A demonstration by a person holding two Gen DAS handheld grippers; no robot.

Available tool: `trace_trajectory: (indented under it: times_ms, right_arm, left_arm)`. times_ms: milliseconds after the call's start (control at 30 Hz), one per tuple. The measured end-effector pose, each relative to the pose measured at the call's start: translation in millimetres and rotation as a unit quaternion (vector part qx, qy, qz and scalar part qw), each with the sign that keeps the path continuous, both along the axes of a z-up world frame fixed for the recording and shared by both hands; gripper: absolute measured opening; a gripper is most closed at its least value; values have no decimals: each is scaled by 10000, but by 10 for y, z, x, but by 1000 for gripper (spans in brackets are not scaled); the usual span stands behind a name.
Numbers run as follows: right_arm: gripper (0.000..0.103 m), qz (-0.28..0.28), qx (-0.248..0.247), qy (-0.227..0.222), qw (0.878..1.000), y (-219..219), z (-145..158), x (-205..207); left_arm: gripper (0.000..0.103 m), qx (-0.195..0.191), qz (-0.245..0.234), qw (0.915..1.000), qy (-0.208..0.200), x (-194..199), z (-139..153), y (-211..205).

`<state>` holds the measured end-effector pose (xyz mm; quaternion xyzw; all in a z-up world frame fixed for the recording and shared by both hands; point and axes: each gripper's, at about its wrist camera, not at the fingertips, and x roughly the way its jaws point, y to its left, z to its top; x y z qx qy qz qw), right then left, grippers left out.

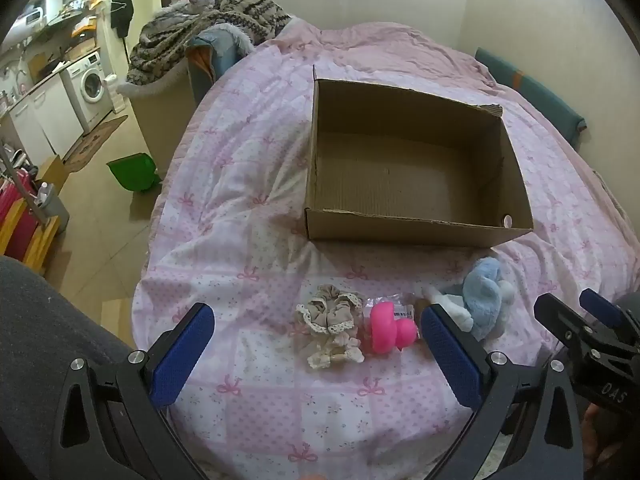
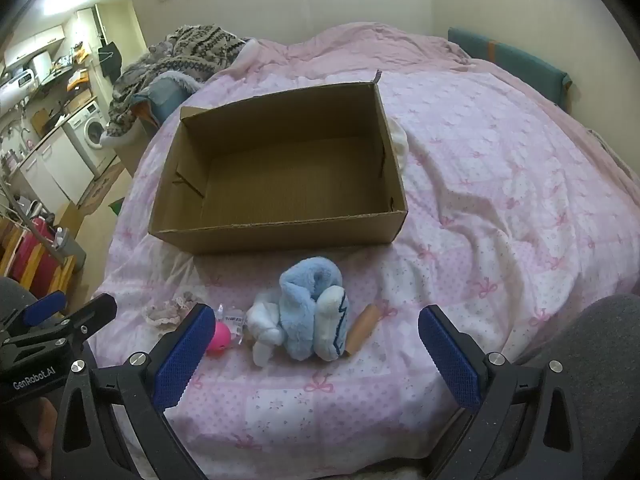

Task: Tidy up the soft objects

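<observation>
Blue plush toy (image 2: pixel 310 312) ahead of right tool (image 2: pixel 316 344)

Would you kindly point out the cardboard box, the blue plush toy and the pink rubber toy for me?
cardboard box (image 2: pixel 276 232): right wrist view, on its near outer wall.
blue plush toy (image 2: pixel 298 320): right wrist view, on its fluffy blue body.
pink rubber toy (image 1: pixel 386 330): left wrist view, on its rounded pink body.

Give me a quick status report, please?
Left claw and right claw open, holding nothing. Cardboard box empty; blue plush, pink toy, beige scrunchies on the bed. Nothing blocking.
</observation>
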<state>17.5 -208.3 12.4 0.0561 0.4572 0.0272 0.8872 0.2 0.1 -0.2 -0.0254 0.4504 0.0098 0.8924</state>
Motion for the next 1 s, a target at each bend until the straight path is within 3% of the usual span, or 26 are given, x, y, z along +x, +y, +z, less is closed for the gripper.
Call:
trace_trajectory:
  times_ms: [1000]
  right_arm:
    - [103,-19,2,-21,10000,-3,5,-7]
  left_arm:
    - [103,-32,25,10000,22,-6,-28,34]
